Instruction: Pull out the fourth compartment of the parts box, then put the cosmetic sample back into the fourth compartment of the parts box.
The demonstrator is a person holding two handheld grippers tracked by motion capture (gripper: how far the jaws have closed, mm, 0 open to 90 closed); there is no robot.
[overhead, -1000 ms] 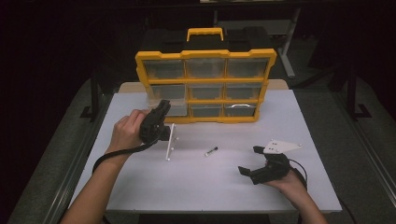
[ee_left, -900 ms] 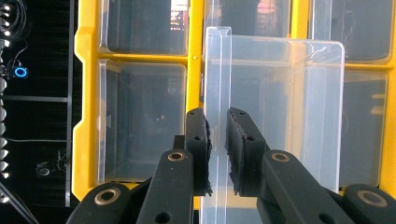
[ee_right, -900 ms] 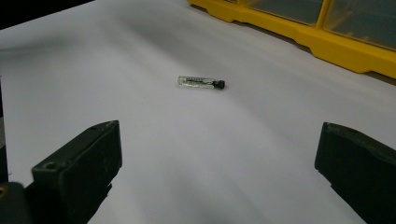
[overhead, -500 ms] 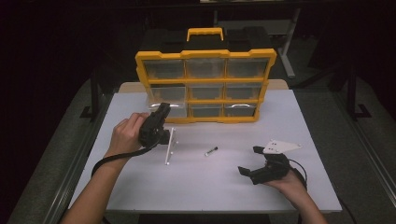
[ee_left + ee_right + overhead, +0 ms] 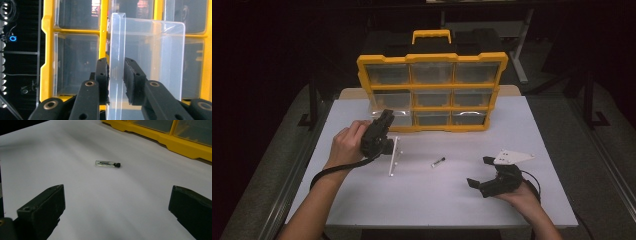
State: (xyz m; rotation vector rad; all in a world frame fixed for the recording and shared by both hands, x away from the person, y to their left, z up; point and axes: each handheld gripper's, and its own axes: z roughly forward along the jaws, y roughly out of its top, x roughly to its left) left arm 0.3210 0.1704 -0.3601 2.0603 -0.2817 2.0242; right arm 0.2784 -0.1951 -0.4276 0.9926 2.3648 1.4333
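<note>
Dark room, white table (image 5: 362,200) lit in the middle, black floor & metal frame legs round it. Yellow organizer (image 5: 432,92) w/ clear drawers stands upright at the far side of the table, handle on top, three rows of three compartments.

Left gripper (image 5: 379,136) held near the organizer's lower-left corner, jaws pinched narrow on a clear plastic drawer (image 5: 394,156) pulled out of the case. In the left gripper view, pads (image 5: 103,75) press both sides of one thin wall of the drawer (image 5: 147,57), which stands upright in front of the yellow frame (image 5: 47,50); drawer's see-through, so compartments show behind it. From above, drawer looks edge-on, its lower end on or just above the table, can't tell which. Left hand (image 5: 346,146) wraps the gripper body, cable trailing back along the forearm.

Right gripper (image 5: 484,175) low over the table's right-front part, well apart from the left one, jaws spread wide, nothing between them. Grey three-cornered plate on top. Right gripper view: both jaws at the picture's bottom corners, bare table between.

Small clear vial (image 5: 438,161) w/ black cap lies flat on the table, between the two grippers, nearer the right. Same vial (image 5: 107,164) ahead of the open jaws, cap end toward the organizer's base (image 5: 160,137). Untouched.
</note>
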